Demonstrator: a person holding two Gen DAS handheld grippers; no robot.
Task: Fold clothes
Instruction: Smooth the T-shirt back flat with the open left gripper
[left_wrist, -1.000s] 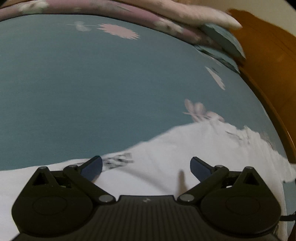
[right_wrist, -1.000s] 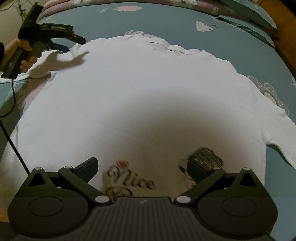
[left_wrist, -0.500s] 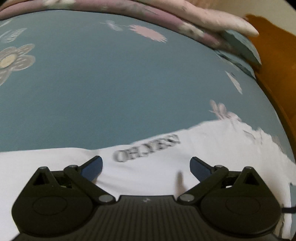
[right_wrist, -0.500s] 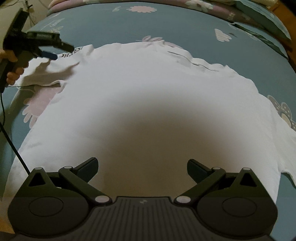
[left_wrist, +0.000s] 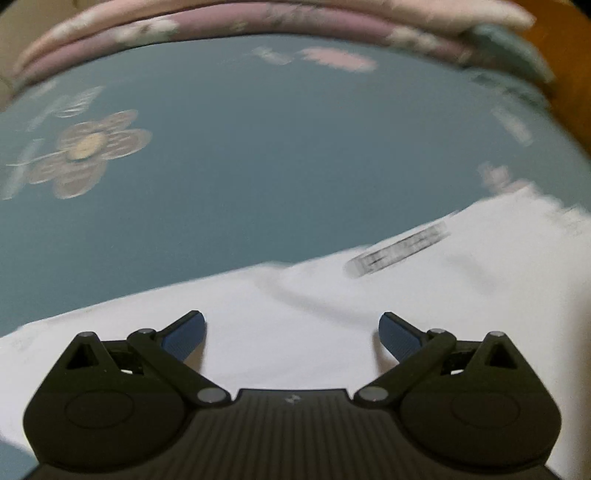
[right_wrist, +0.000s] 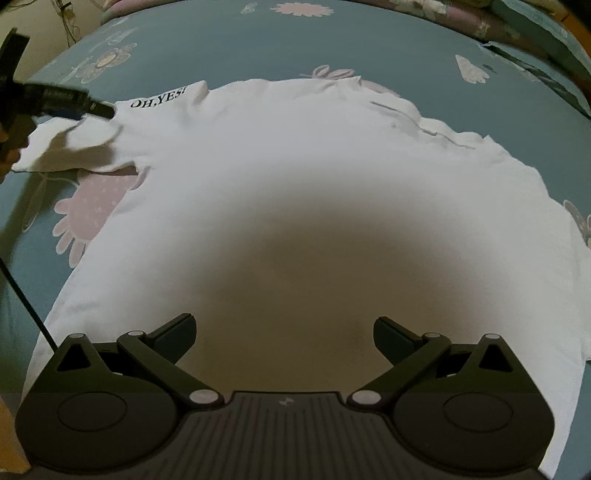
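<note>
A white T-shirt (right_wrist: 295, 177) lies spread flat on a teal flowered bedsheet (right_wrist: 221, 44), with black "OH,YES!" lettering (right_wrist: 157, 99) near its far left shoulder. My right gripper (right_wrist: 283, 334) hangs open over the shirt's near middle, casting a dark shadow on the cloth. In the right wrist view my left gripper (right_wrist: 99, 109) reaches in from the far left above the left sleeve (right_wrist: 55, 147). In its own view the left gripper (left_wrist: 291, 334) is open over white cloth (left_wrist: 295, 306), the blurred lettering (left_wrist: 399, 251) ahead to the right.
Folded pink and purple bedding (left_wrist: 258, 18) is stacked along the bed's far edge. An orange wooden bed frame (left_wrist: 569, 74) rises at the far right. A black cable (right_wrist: 22, 295) trails down at the left. Bare teal sheet (left_wrist: 258, 147) lies beyond the shirt.
The left gripper has slid leftward along the sleeve, so the lettering has shifted right in its view. The right gripper has pulled back and up; the "Nice" print has left its view.
</note>
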